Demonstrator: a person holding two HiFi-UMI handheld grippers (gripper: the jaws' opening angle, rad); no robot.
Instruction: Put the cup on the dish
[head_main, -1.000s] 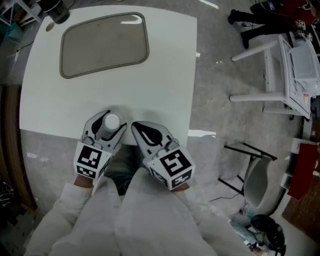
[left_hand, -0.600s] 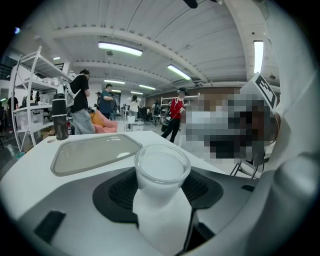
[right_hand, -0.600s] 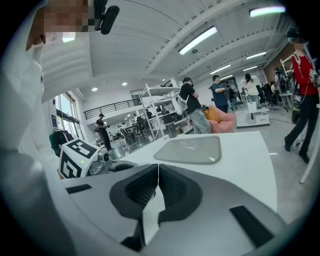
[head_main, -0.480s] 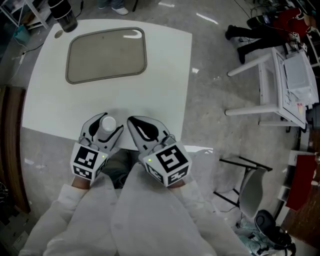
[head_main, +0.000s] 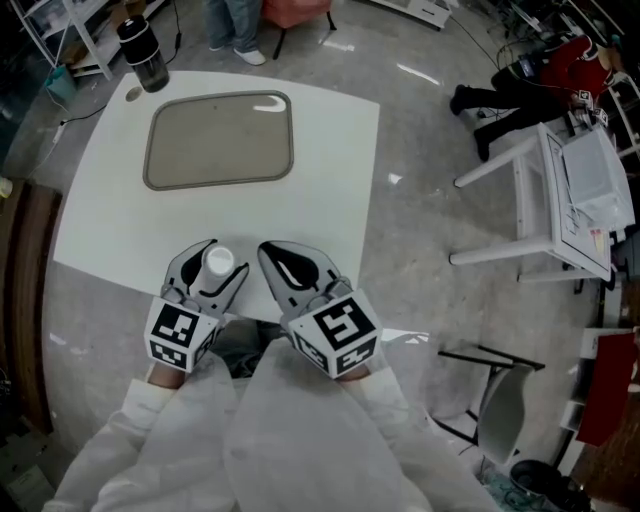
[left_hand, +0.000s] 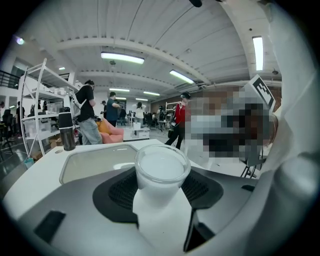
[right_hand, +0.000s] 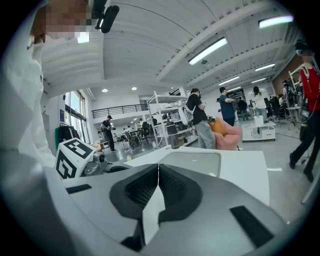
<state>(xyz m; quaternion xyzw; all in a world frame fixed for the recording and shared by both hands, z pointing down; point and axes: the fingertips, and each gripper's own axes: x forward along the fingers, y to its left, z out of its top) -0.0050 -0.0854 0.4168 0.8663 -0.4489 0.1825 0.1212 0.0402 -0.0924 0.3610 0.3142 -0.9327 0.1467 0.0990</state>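
Left gripper (head_main: 221, 259) holds the cup (left_hand: 162, 168) upright, mouth upward.

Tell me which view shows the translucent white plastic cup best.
Left gripper view: the translucent white plastic cup sits centre frame, clamped in the left gripper, rim and wall plain. Head view shows only its round top. Right gripper view doesn't show it.

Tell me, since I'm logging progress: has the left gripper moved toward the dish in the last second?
No. The left gripper, shut on the cup, stays at the near edge of the table, no closer to the dish; only the head camera shifted.
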